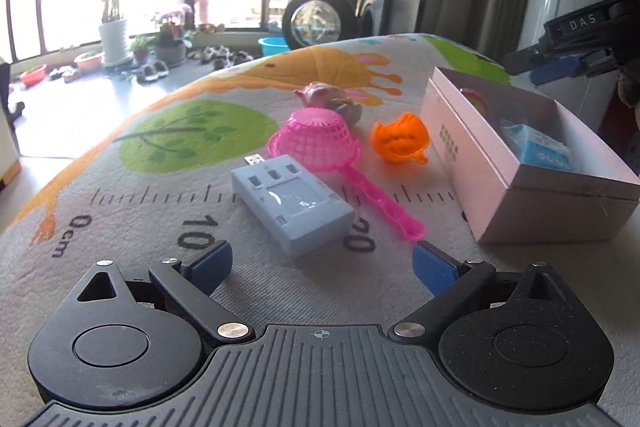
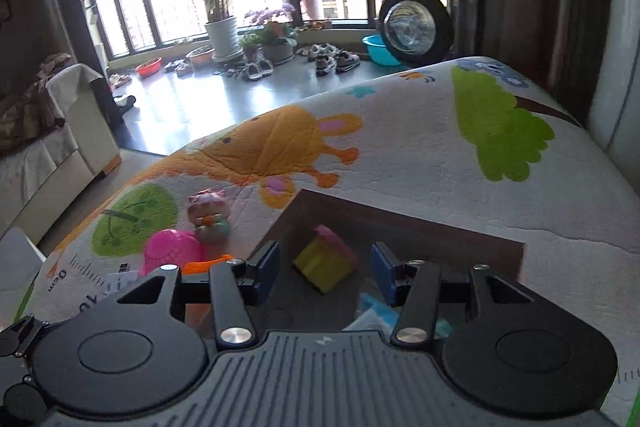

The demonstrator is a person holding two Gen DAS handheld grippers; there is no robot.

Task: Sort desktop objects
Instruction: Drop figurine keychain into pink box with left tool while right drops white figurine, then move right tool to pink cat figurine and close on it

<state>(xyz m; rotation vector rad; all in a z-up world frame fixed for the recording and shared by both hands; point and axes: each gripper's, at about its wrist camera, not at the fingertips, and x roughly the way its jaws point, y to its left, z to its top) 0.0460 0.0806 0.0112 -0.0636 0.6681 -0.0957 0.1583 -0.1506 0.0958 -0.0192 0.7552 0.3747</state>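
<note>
Left hand-held gripper [image 1: 322,259] jaws wide, empty; pale blue USB hub [image 1: 291,205] just ahead on worktop [image 1: 120,239]. Right hand-held gripper [image 2: 325,273] part-open, empty, above cardboard box [image 2: 404,223]; yellow-pink block [image 2: 325,261] inside, below fingers.

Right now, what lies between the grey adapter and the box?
In the left wrist view, the pink strainer's handle runs between the grey adapter and the box; beyond it sits the orange toy.
</note>
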